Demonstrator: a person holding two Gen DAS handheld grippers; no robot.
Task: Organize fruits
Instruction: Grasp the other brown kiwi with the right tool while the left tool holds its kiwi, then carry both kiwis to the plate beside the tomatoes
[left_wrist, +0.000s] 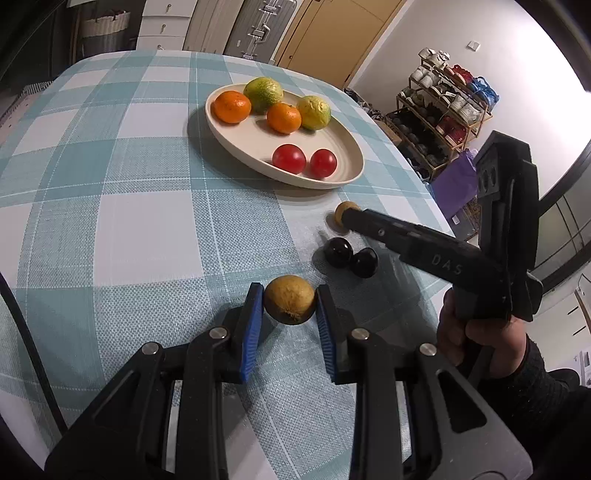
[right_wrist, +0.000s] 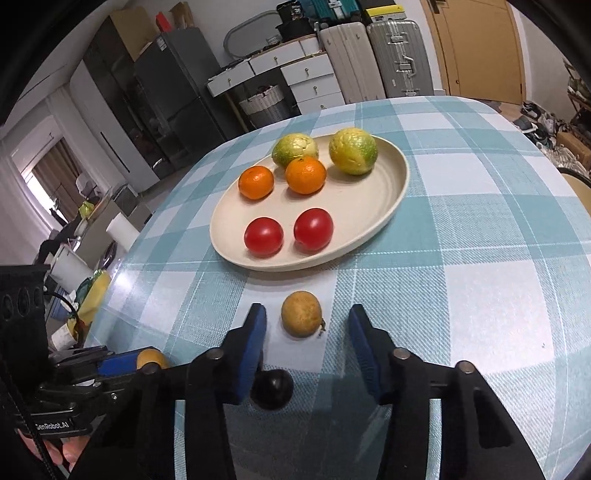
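Left gripper (left_wrist: 290, 306) pinches a brown fruit (left_wrist: 289, 304) at lower centre; right gripper (right_wrist: 307, 338), jaws spread, flanks a second brown fruit (right_wrist: 301, 313) below the plate (right_wrist: 384, 218).

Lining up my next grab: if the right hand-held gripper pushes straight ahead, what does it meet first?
The brown fruit, lying between the right hand-held gripper's open fingers; beyond it, probably the plate rim.
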